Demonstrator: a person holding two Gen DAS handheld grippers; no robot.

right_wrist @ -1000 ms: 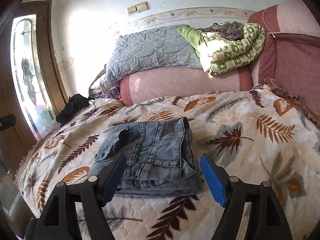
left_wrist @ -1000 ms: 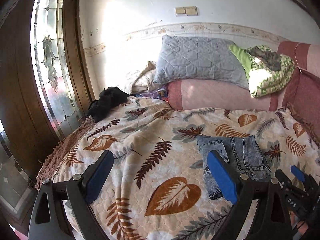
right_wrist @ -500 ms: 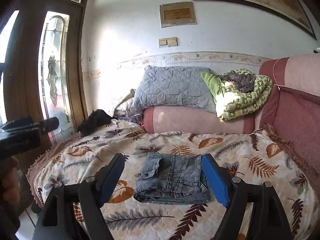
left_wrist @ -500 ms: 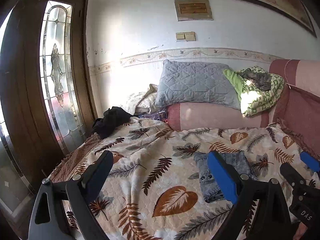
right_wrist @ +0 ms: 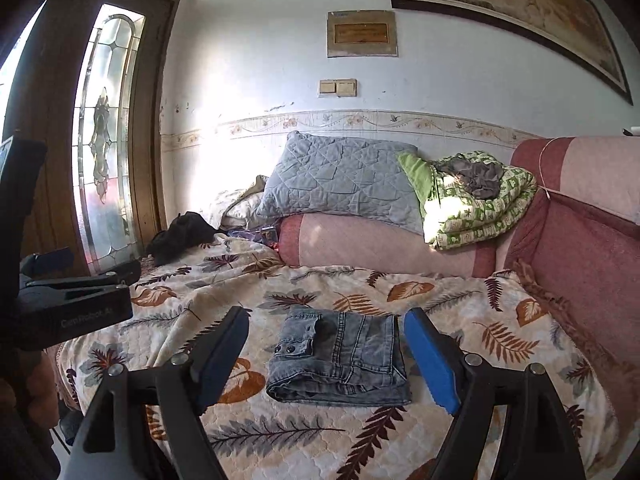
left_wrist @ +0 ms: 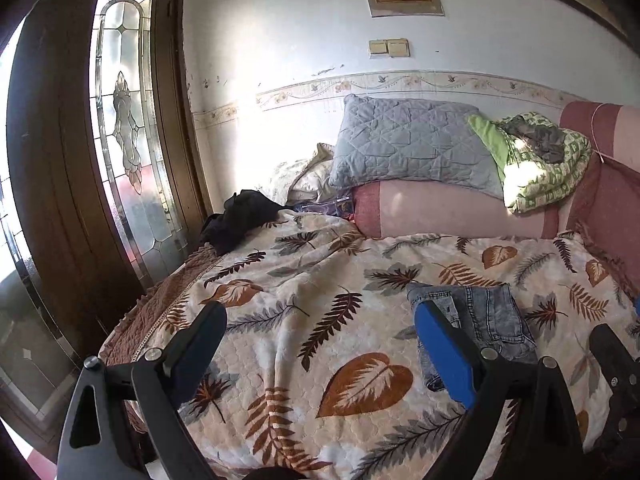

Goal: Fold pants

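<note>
The grey denim pants (right_wrist: pixel 340 360) lie folded into a compact rectangle on the leaf-patterned bedspread (right_wrist: pixel 460 320). In the left wrist view the pants (left_wrist: pixel 488 320) sit at the right, partly behind my right blue finger. My left gripper (left_wrist: pixel 320 344) is open and empty, held back above the bed's near edge. My right gripper (right_wrist: pixel 326 356) is open and empty, held back from the pants, which show between its blue pads. The left gripper's body (right_wrist: pixel 72 308) shows at the left of the right wrist view.
A grey quilted pillow (right_wrist: pixel 340 180) and a green patterned blanket (right_wrist: pixel 476 208) rest on a pink bolster (right_wrist: pixel 380 244) at the head. A black garment (left_wrist: pixel 240 220) lies at the far left corner. A wooden door with stained glass (left_wrist: pixel 124 140) stands left. A sofa back (right_wrist: pixel 580 240) rises right.
Both grippers have pulled back and up from the bed, so the folded pants look smaller and farther. The pants have not moved. Both grippers stayed open.
</note>
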